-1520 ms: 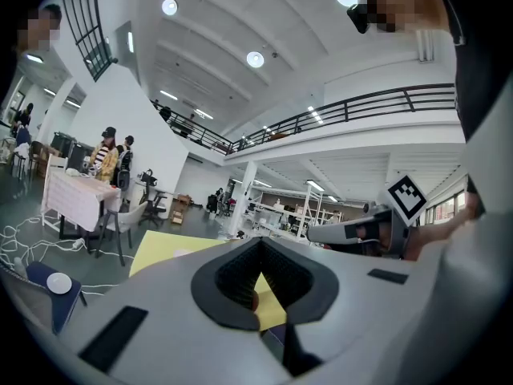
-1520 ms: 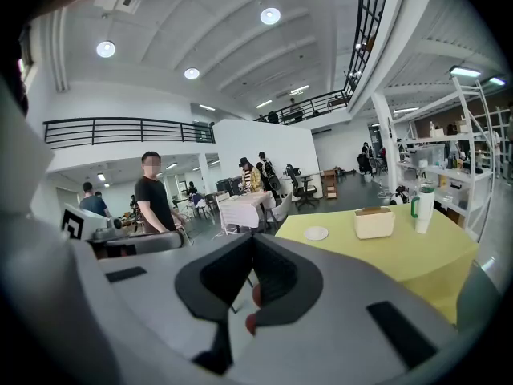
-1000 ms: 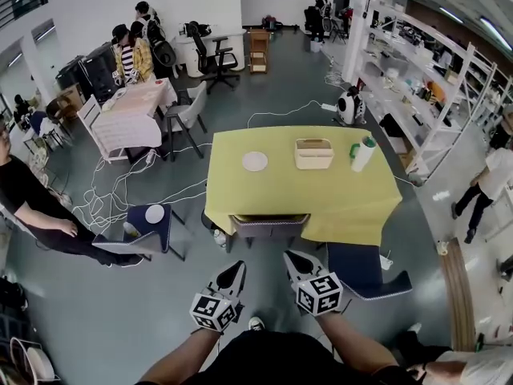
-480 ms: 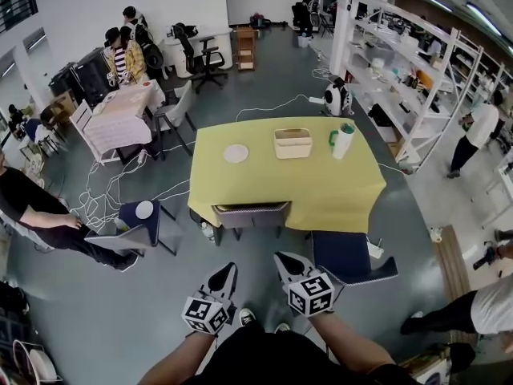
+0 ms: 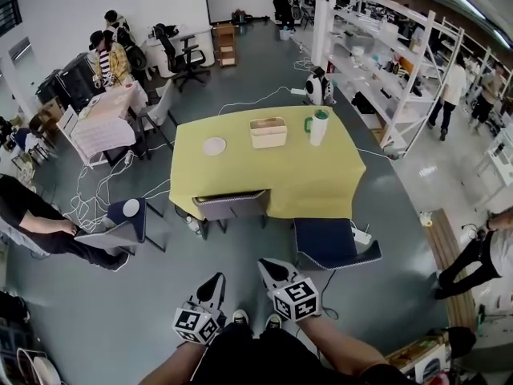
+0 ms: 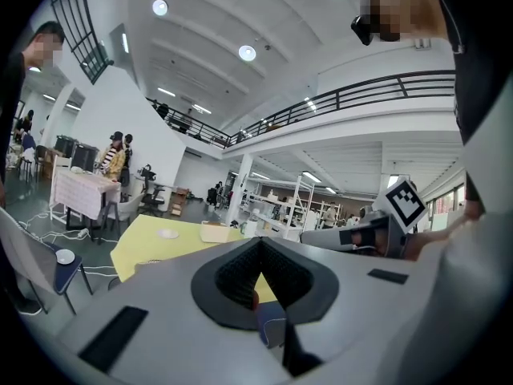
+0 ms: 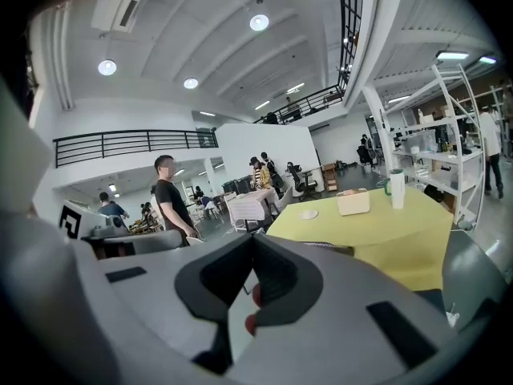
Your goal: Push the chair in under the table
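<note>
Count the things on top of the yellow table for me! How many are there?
3: a white plate on the left, a cream box in the middle, and a white bottle with a green top on the right. Nothing looks hidden on the yellow table.

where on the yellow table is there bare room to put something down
The table's whole near half is bare, from the row of plate, box and bottle down to the near edge. The far strip holding those three is crowded.
</note>
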The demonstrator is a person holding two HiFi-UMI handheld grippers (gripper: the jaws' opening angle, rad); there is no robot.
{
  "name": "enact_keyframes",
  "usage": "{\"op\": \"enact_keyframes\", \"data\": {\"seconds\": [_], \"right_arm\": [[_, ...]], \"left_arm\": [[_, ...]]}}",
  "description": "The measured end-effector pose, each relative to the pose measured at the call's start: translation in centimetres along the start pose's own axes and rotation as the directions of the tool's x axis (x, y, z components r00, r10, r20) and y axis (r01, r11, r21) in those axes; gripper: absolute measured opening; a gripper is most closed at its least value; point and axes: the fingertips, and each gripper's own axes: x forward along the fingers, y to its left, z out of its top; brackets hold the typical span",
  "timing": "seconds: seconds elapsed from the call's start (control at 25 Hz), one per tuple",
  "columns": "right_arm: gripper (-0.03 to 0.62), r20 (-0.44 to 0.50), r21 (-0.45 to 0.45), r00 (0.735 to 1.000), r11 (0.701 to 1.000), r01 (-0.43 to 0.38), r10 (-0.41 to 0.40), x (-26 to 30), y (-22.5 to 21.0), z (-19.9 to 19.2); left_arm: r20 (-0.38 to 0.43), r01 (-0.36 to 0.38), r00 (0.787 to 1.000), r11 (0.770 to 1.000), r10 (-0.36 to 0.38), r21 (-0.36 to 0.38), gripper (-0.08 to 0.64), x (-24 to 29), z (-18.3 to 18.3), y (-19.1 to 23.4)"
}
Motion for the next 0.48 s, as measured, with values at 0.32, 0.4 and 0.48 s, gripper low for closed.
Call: {"op": "enact_keyframes", "data": {"seconds": [0.32, 0.4, 0.48], "right_arm": [[0.014, 0.058, 0.002, 0.992, 0.994, 0.113, -0.113, -4.3, -2.6, 0.6], [0.014, 0.074, 0.014, 0.985, 0.988, 0.156, -0.157, -5.4, -3.3, 0.6], [0.014, 0.088, 0.020, 0.975, 0.979, 0.201, -0.202, -6.6, -3.7, 0.7]], "left_arm": [[-0.030, 0.147, 0.989, 0.988, -0.146, 0.049, 0.008, 3.1, 0.3, -4.2], [-0.028, 0.198, 0.980, 0.978, -0.197, 0.065, 0.008, 4.0, 0.6, -5.4], [-0.035, 0.249, 0.968, 0.966, -0.247, 0.069, 0.008, 4.8, 0.6, -6.3]]}}
